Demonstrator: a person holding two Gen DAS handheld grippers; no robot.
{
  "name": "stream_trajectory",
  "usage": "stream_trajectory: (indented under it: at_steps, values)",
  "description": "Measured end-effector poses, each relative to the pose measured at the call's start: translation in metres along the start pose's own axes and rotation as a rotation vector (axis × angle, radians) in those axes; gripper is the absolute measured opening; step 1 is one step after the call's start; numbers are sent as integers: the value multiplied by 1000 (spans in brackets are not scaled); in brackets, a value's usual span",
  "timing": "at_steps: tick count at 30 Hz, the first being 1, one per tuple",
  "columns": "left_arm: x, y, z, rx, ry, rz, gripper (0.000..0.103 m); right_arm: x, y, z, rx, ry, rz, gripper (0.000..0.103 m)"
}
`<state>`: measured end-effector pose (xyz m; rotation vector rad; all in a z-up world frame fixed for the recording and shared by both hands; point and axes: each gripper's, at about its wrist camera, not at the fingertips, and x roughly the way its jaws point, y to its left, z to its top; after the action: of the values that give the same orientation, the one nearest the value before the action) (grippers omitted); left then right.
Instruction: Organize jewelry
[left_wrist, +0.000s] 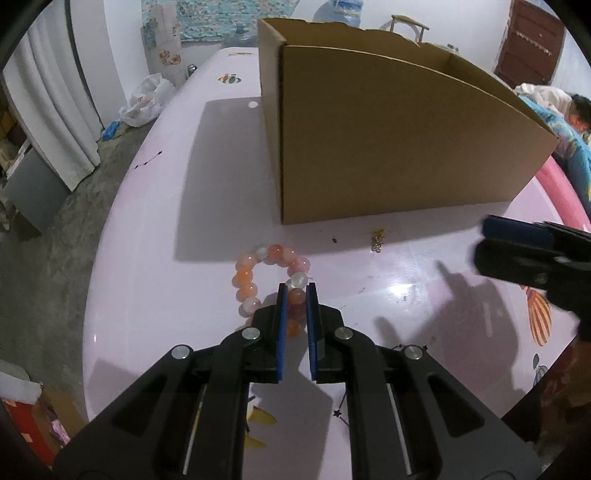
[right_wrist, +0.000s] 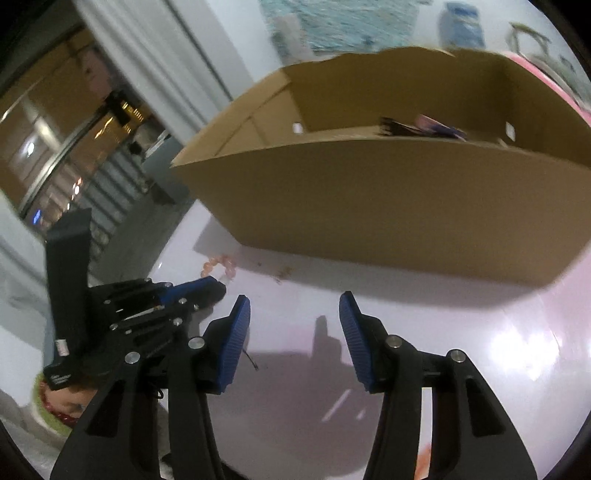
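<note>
A bracelet of orange, pink and white beads lies on the pink table, a little in front of a big open cardboard box. My left gripper is shut on the bracelet, with its blue pads pressing beads on the ring's near right side. A small gold trinket lies near the box's front wall. In the right wrist view my right gripper hovers open over bare table with nothing between its fingers. The left gripper and bracelet are to its left.
The box holds some dark and purple items at its far side. A green-rimmed dish sits at the lower left. A person lies beyond the table's right edge. A plastic bag is on the floor.
</note>
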<state>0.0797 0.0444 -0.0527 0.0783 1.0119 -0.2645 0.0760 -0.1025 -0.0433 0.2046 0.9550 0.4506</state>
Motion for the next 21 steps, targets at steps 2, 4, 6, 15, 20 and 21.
stream_trajectory:
  at_steps: [2,4,6,15,20,21]
  values:
    - [0,4,-1,-7,-4,-5,9,10,9,3,-41,-2,-14,45]
    - [0,6,-1,-8,-5,-9,9,22,17,4,-83,-1,-40,42]
    - [1,10,-2,-11,-6,-15,9,32,22,5,-107,8,-68,37]
    - [2,14,-4,-16,-14,-23,9,51,31,3,-166,6,-157,12]
    - [2,13,-5,-14,-21,-21,9,43,24,2,-142,3,-163,2]
    - [3,13,-6,-13,-23,-19,9,42,21,0,-133,3,-160,2]
